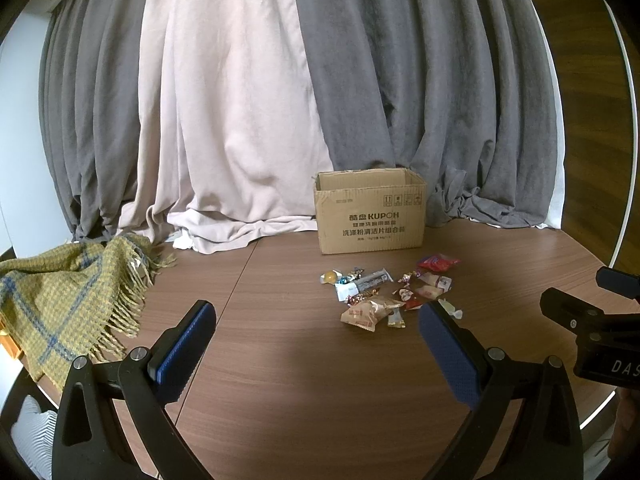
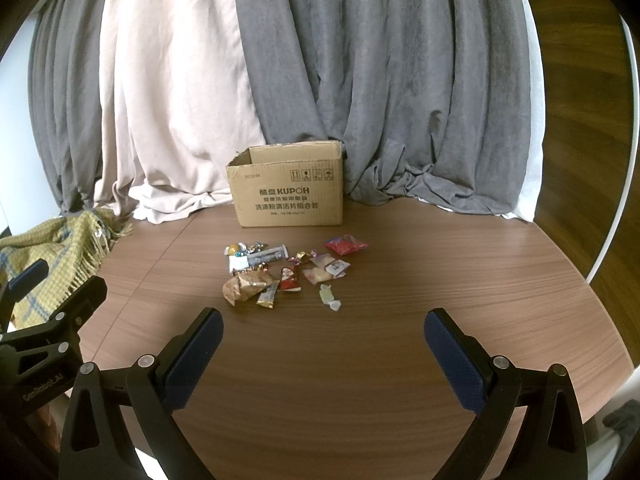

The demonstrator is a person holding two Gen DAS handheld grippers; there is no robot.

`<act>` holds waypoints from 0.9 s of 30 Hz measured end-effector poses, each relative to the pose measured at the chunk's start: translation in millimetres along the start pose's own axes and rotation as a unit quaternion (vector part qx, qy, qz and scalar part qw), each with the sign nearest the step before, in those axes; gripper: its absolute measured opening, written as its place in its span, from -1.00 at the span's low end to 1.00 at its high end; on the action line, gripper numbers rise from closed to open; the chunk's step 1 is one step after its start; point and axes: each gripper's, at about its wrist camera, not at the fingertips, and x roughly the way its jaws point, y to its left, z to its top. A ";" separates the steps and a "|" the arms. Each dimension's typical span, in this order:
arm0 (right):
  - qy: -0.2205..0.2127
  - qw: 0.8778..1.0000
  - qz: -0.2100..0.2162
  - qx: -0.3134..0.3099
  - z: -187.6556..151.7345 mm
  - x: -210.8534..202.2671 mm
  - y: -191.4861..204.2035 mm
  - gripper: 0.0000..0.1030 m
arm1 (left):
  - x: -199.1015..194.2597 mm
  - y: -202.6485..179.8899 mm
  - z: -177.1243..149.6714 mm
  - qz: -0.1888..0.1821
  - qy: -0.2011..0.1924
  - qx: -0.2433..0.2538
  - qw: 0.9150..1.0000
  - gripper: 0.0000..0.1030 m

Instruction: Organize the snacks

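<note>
Both my grippers, left gripper [image 1: 316, 326] and right gripper [image 2: 323, 330], gape empty; table's [image 2: 440, 280] mid-surface snacks [image 2: 280, 272] overlap, so I risk double-grabs or crushing before the box [image 2: 288, 196].

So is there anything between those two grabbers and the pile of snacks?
Nothing visible. Bare table lies between the open right gripper and the snacks, and between the open left gripper and the pile. The cardboard box stands behind them.

Snacks [image 2: 286, 272] on table [image 2: 440, 264] — box [image 2: 288, 196] behind, blanket [image 2: 52, 248] left.
</note>
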 end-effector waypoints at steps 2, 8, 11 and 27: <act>0.000 1.000 0.000 0.000 0.3 0.2 -0.5 0.98 | -0.1 -0.3 0.5 0.001 0.000 0.000 1.000 1.00; 0.001 1.000 0.001 0.000 0.5 0.6 -0.8 0.98 | 0.3 -0.4 0.9 0.000 0.000 0.000 1.000 1.00; 0.000 1.000 0.001 0.000 -0.2 0.5 0.0 0.98 | 1.0 -0.1 0.8 0.000 0.000 0.001 1.000 1.00; 0.003 1.000 0.002 0.004 -0.1 2.8 -1.7 0.98 | 14.5 -2.0 9.7 -0.021 0.001 0.023 1.000 1.00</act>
